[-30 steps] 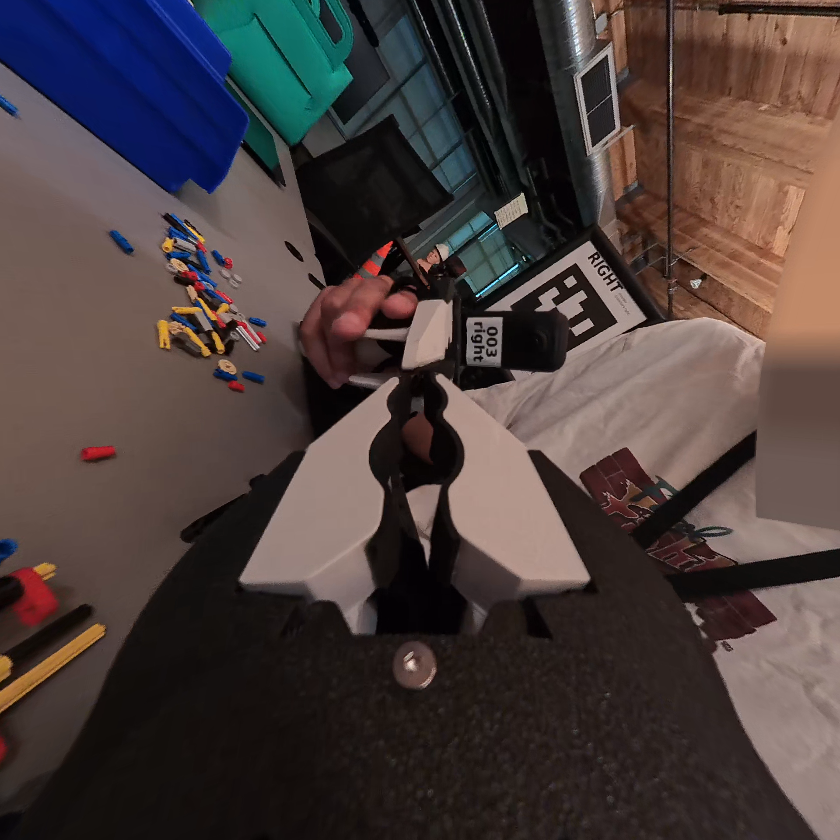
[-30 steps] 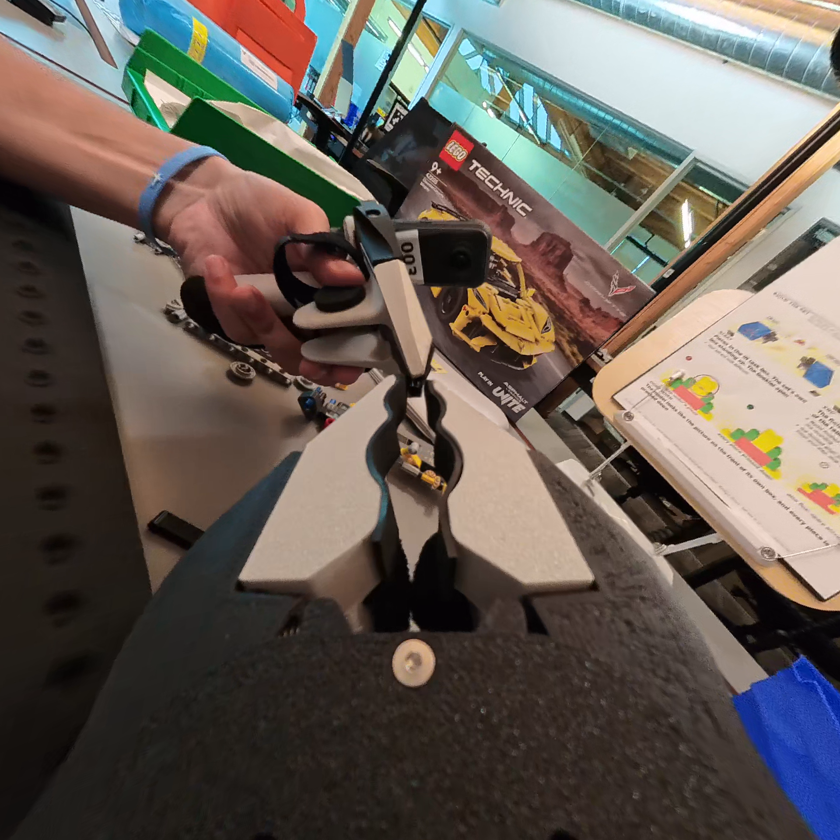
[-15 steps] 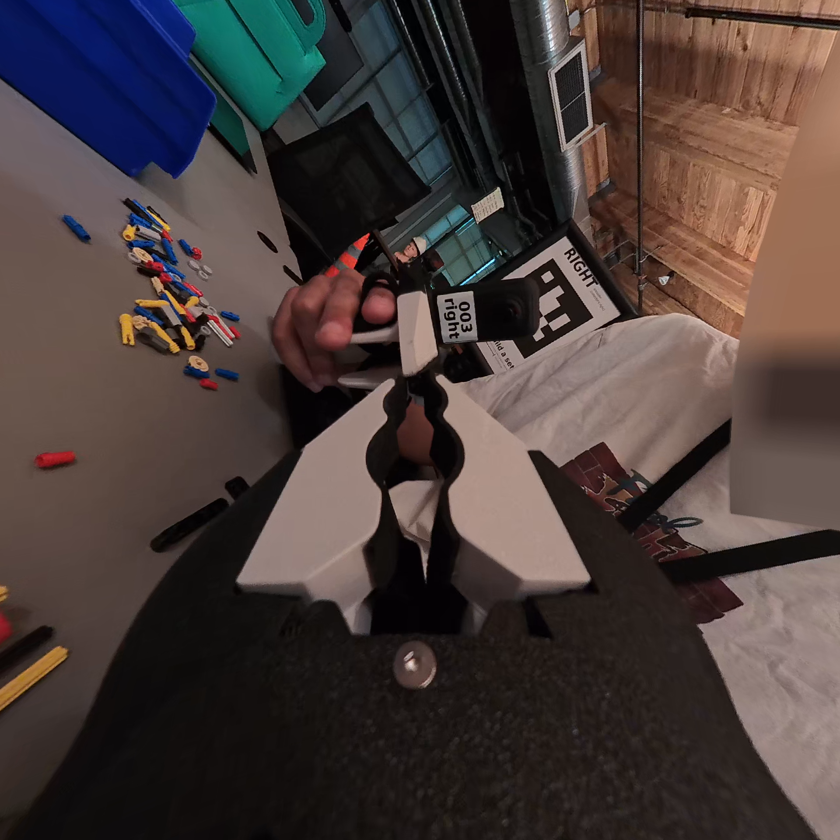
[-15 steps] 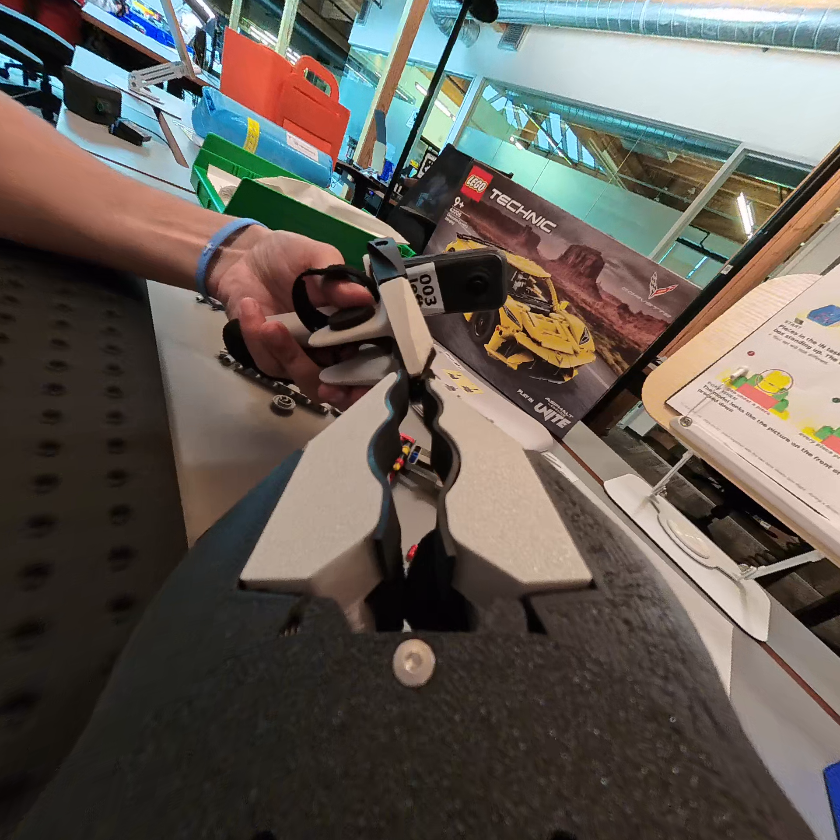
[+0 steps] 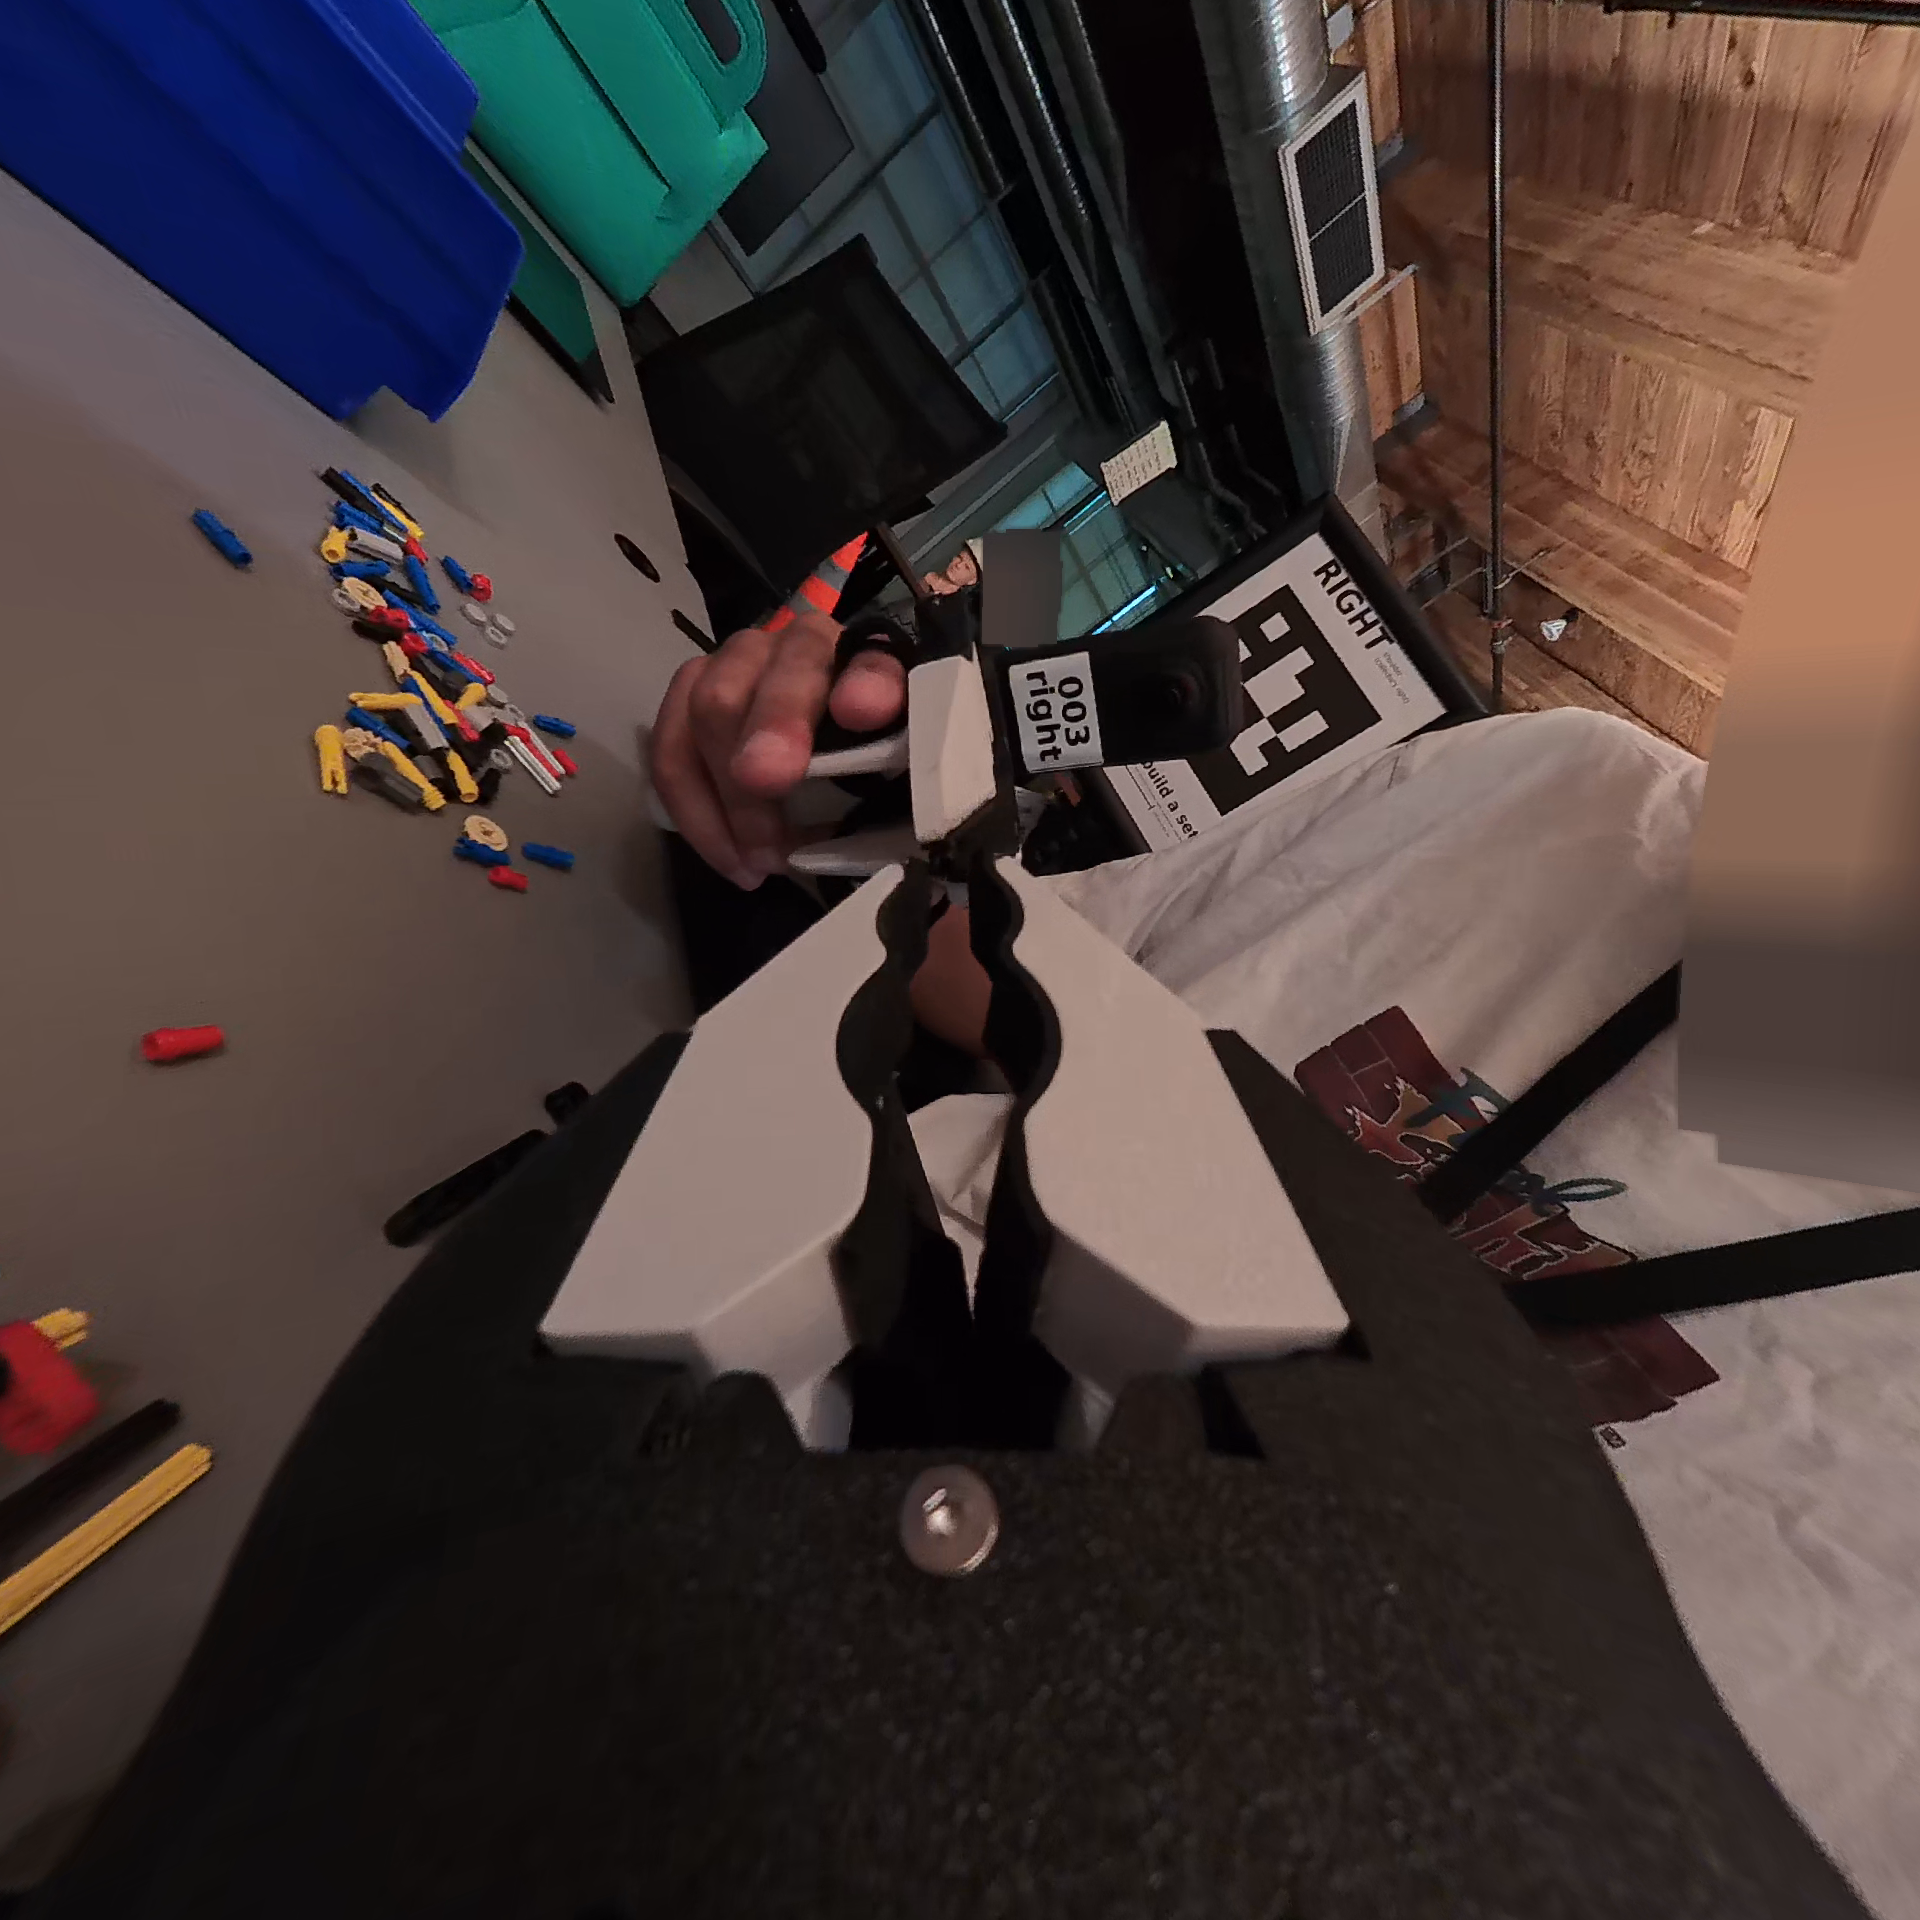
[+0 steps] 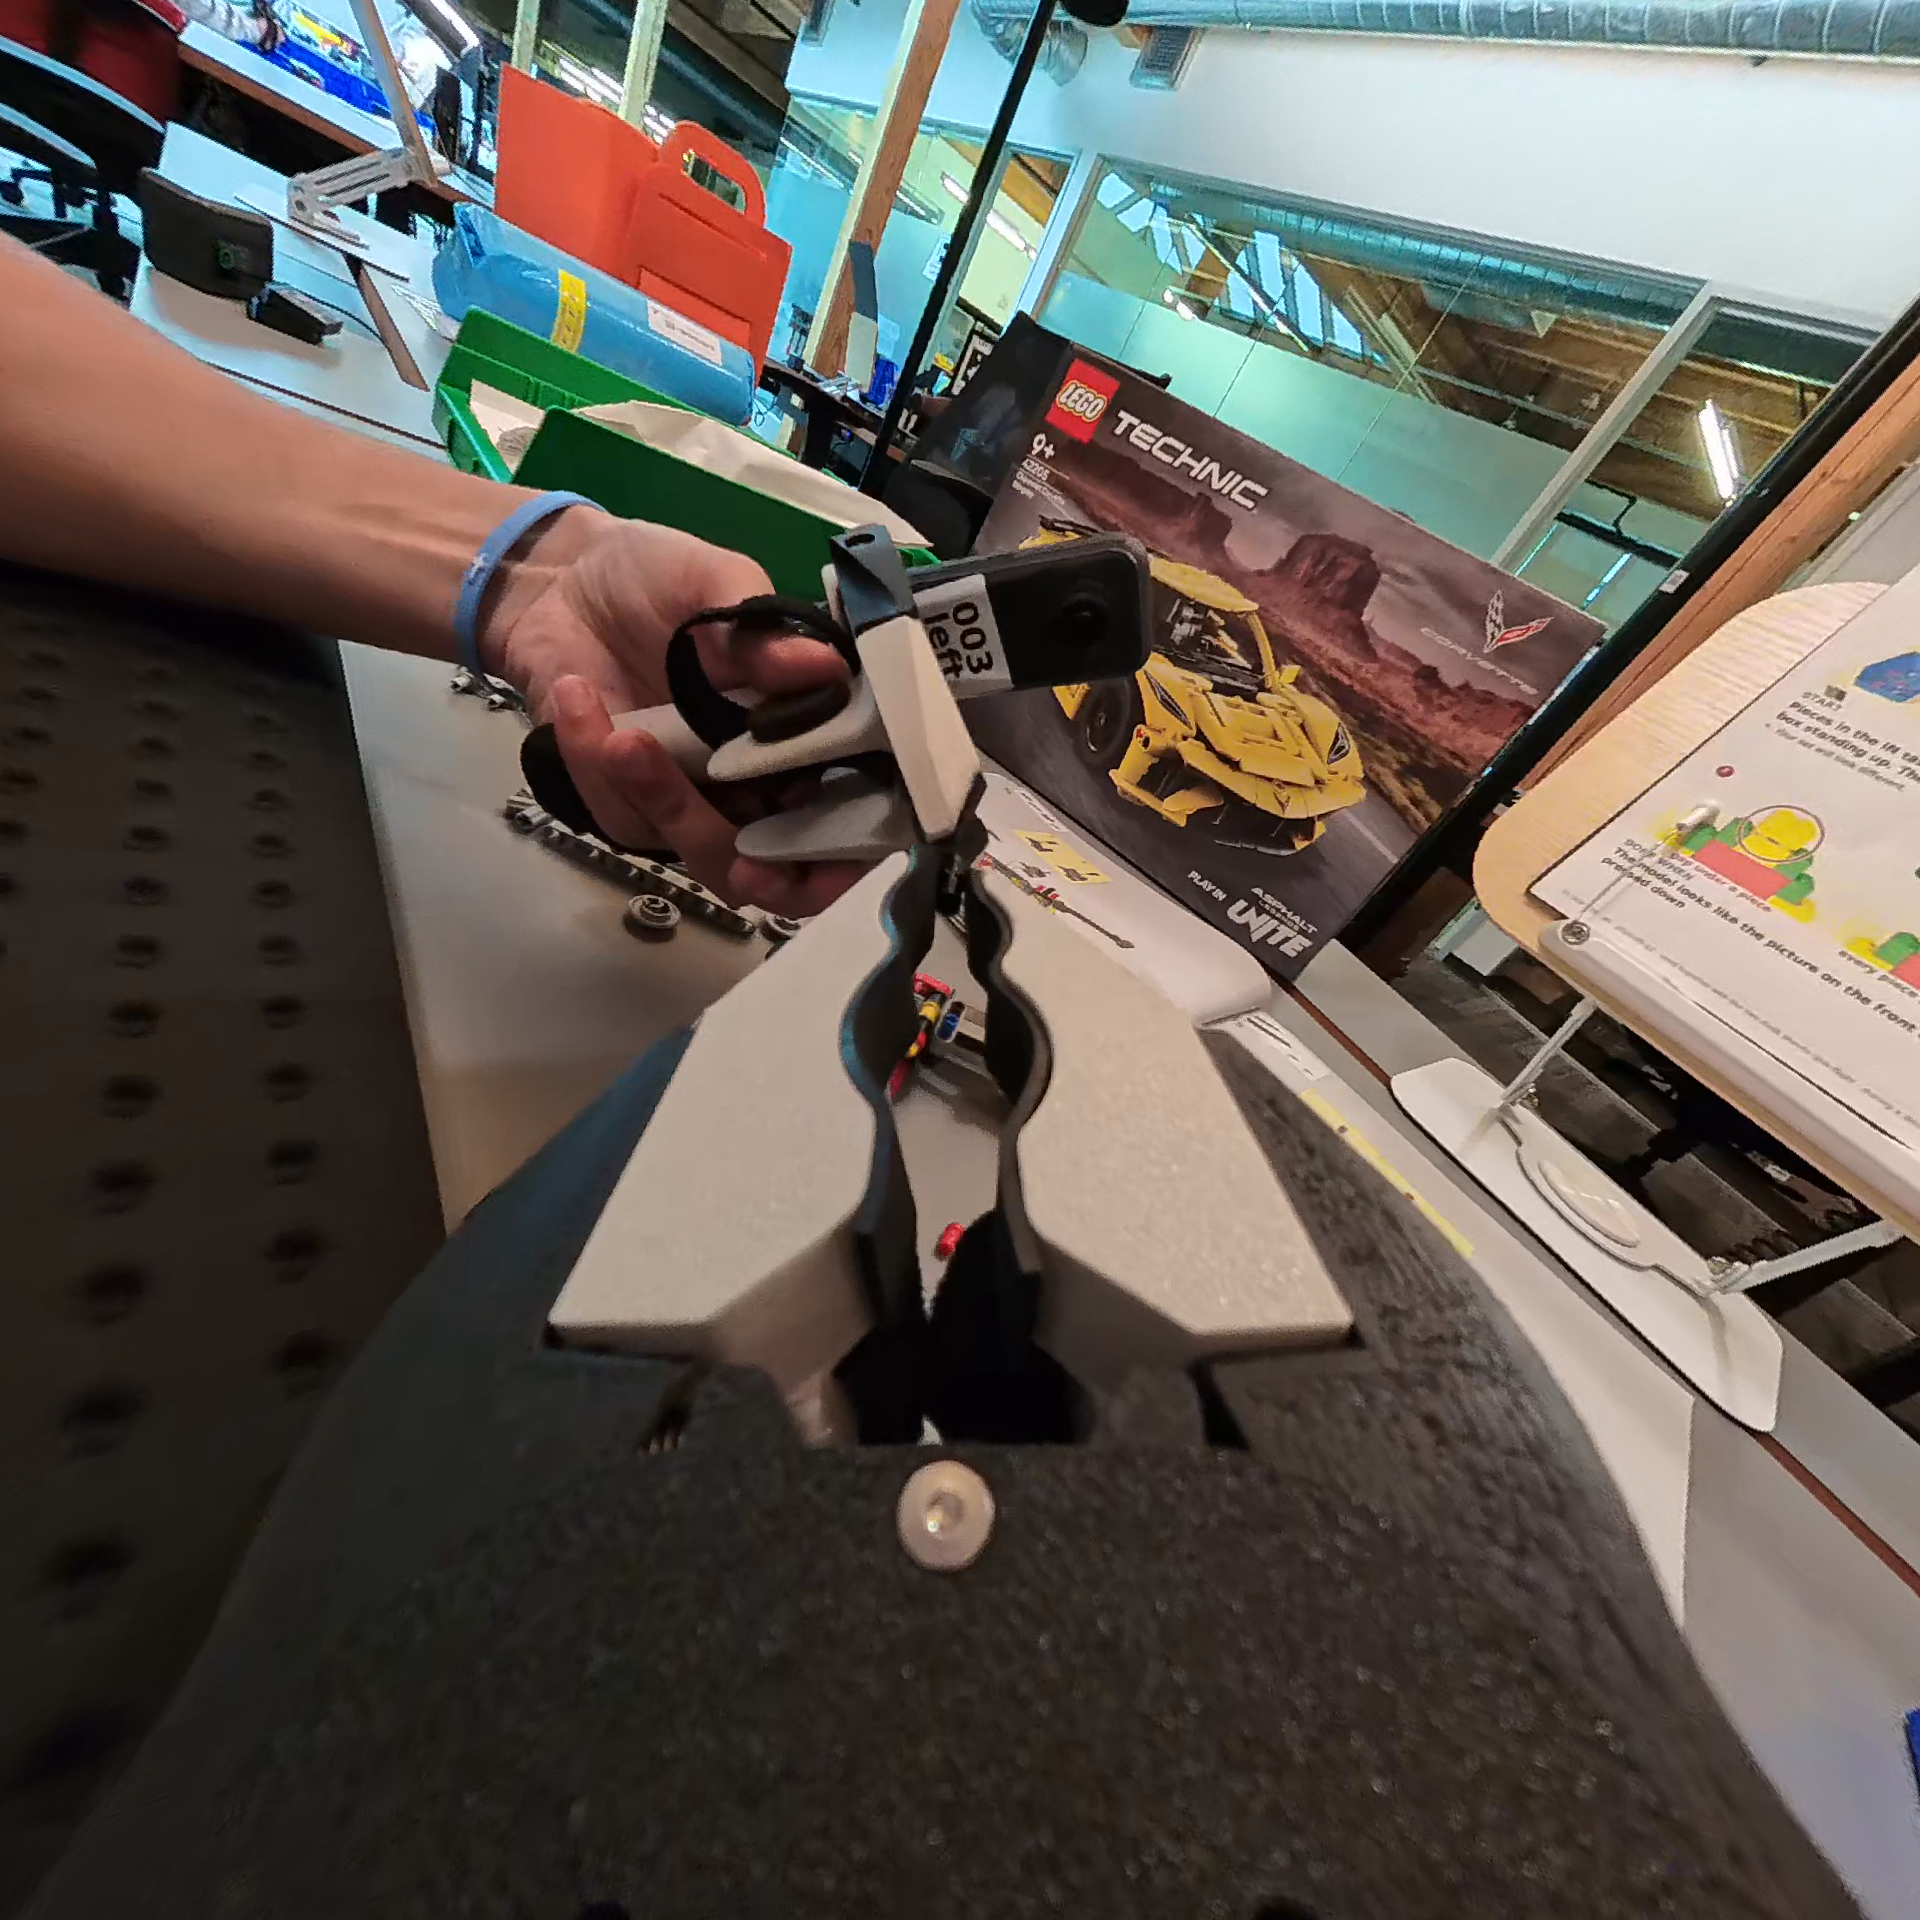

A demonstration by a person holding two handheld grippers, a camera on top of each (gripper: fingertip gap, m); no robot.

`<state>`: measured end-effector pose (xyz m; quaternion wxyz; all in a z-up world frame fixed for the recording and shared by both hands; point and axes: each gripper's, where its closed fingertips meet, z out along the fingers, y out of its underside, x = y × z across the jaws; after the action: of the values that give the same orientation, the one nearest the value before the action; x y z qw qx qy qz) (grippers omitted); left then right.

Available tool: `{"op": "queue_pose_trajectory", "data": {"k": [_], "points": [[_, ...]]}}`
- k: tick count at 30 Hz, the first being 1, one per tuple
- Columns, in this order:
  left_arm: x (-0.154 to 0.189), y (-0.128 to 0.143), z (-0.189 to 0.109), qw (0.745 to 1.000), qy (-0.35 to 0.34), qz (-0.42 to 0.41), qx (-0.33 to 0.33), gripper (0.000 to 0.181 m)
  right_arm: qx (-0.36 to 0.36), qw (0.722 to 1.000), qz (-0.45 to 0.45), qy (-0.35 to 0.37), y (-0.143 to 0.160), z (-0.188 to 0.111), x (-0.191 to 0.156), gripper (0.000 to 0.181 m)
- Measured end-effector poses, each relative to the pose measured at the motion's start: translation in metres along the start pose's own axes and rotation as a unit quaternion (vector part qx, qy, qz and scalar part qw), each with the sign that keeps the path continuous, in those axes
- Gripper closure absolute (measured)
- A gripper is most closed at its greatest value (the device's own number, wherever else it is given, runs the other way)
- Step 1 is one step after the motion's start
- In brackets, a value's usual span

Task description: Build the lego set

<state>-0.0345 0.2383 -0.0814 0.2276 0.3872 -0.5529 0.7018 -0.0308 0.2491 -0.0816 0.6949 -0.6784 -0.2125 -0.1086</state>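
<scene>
A workshop interior: glass partition walls [image 6: 1299,343] under a white wall and silver ceiling duct [image 6: 1507,21], a wooden post [image 6: 883,177] at far left, plank wall [image 5: 1621,260] with a vent grille [image 5: 1335,197] elsewhere.

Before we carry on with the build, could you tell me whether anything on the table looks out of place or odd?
Nothing looks damaged or spilled. The small parts lie in a loose heap on the table, with a red piece and a blue piece strayed off on their own. The left gripper and right gripper meet tip to tip in mid-air.
</scene>
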Motion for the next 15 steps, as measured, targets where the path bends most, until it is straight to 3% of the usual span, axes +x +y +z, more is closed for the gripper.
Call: {"op": "queue_pose_trajectory", "data": {"k": [1,15], "points": [[0.0003,0.0005,0.0,1.0,0.0,0.001,-0.002,0.176,0.002,1.0,0.001,-0.003,-0.0005,-0.0002,-0.0012,0.177],[-0.0016,0.0066,0.0003,1.0,-0.011,0.01,-0.02,0.178,-0.004,1.0,0.011,-0.023,0.001,0.0019,-0.0083,0.177]]}}
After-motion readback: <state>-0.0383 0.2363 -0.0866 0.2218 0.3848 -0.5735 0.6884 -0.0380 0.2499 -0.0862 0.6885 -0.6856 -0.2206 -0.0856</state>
